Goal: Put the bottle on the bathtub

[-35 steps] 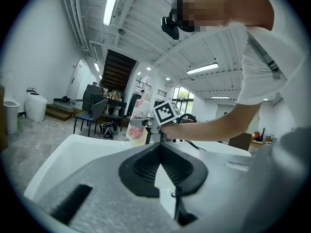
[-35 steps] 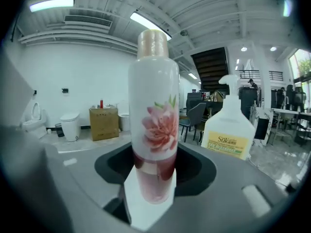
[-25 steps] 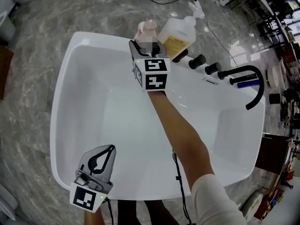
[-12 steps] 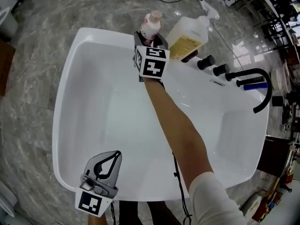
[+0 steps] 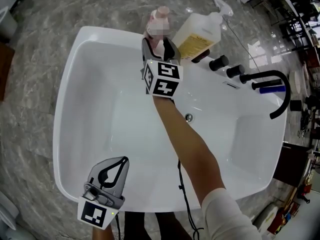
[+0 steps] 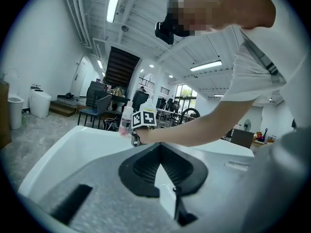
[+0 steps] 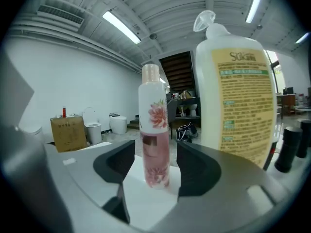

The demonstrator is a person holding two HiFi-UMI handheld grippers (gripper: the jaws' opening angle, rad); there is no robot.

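A slim pink bottle (image 5: 160,23) with a flower print stands upright on the far rim of the white bathtub (image 5: 100,34). My right gripper (image 5: 159,41) reaches across the tub to it. In the right gripper view the bottle (image 7: 154,130) stands between the two dark jaws, with a gap on each side. The right gripper (image 7: 155,155) has just been opening and its pads do not press on the bottle. My left gripper (image 5: 120,161) hangs over the near rim, shut and empty; its jaw tips meet in the left gripper view (image 6: 159,147).
A large cream pump bottle with a yellow label (image 5: 197,34) stands close on the right of the pink one, also on the rim. Black taps (image 5: 220,62) and a black curved spout (image 5: 272,91) follow further right. The drain (image 5: 188,117) lies in the tub floor. Marble floor surrounds the tub.
The pink bottle, tilted in the right gripper half a second ago, now stands upright on the rim with the jaws wider around it. The left gripper has stayed put.
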